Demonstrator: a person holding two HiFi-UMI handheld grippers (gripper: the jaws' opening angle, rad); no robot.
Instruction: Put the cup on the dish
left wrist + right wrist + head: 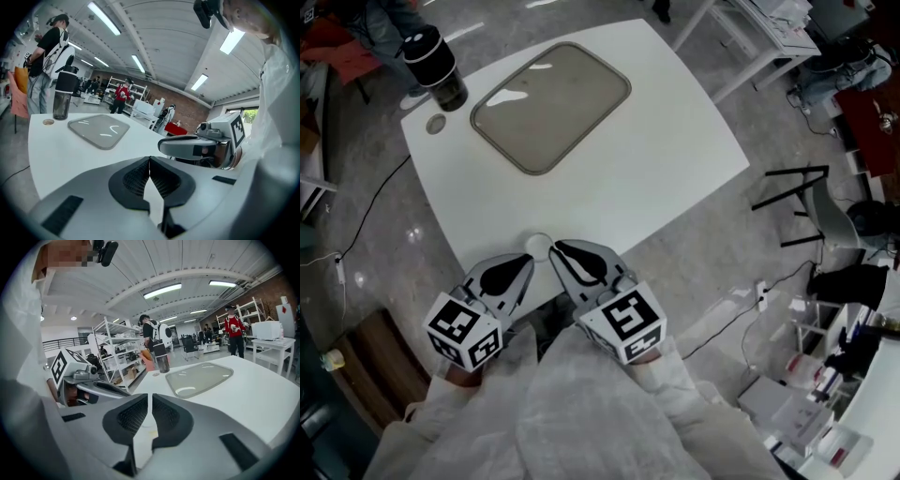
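Left jaws: on the left gripper (149, 160) we see them closed, pads meeting at the tips, nothing pinched between them.
Right jaws: same deal on the right gripper (151, 397). They're closed down to a hairline slit and holding nothing.
Gripper placement: in the head view they sit side by side over the near edge of the white table (675, 159), tips close together and pointing across the tabletop.
Marker cubes: we see one on the back of each gripper, left cube (464, 330) and right cube (625, 323), with white sleeves (581, 412) bunched up right behind them.
Cup: the dark cup (436, 66) with a black lid stands upright at the far left corner of the table. It's not on the dish and is well apart from both grippers.
Dish: a grey, rounded-rectangle dish (551, 105) lies flat on the far half of the table, near the cup but not touching it, with nothing on it.
Small disc: a little round disc (437, 124) lies on the table just beside the cup's base. We can't tell what it is.
Background: the left gripper view shows a person in red (123, 93) standing way back in the room, and another person with a backpack (51, 44) stands just beyond the cup's corner.
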